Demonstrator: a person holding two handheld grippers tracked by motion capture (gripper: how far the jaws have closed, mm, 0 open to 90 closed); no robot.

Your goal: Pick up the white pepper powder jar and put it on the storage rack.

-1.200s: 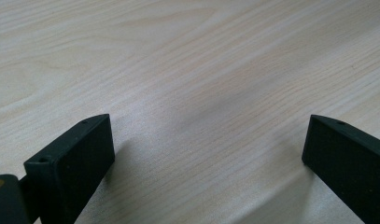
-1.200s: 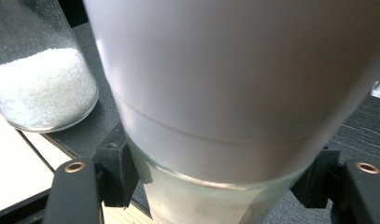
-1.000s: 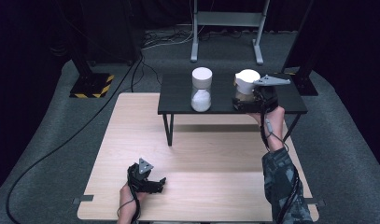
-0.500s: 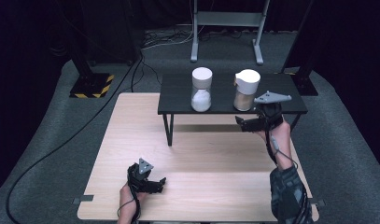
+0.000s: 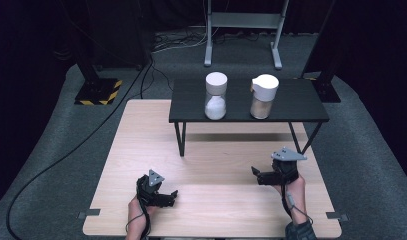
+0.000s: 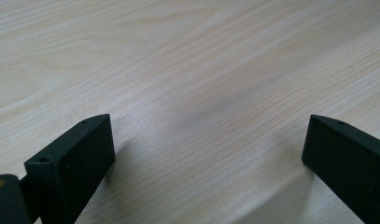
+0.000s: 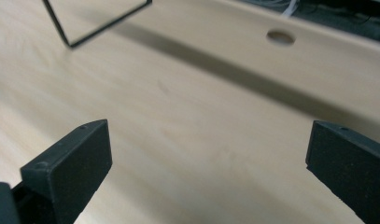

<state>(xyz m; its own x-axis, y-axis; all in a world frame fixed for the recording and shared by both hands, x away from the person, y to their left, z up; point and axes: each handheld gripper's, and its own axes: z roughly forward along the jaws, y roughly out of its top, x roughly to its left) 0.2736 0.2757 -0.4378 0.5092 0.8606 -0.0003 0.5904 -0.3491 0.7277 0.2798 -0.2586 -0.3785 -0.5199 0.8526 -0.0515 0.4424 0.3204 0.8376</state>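
Two clear jars with white lids stand on a small black table (image 5: 291, 102). The left jar (image 5: 216, 96) holds white powder. The right jar (image 5: 263, 97) has a spouted lid and greyish contents. My right gripper (image 5: 256, 176) is low over the wooden tabletop (image 5: 226, 150), in front of the black table and well clear of the jars. Its jaws have just been opening and stand wide in the right gripper view (image 7: 208, 158), with bare wood between them. My left gripper (image 5: 172, 196) rests at the near left, open over bare wood (image 6: 208, 154).
The black table's thin leg frame (image 7: 71, 37) rises ahead of the right gripper. A round cable hole (image 7: 280, 37) sits near the wooden table's edge. Grey carpet, cables and a metal stand (image 5: 241, 30) surround the table. A hazard-striped base (image 5: 98, 92) lies at the far left.
My right gripper has left the right jar on the black table and come down and back toward the person, onto the wooden tabletop. The left gripper has stayed put.
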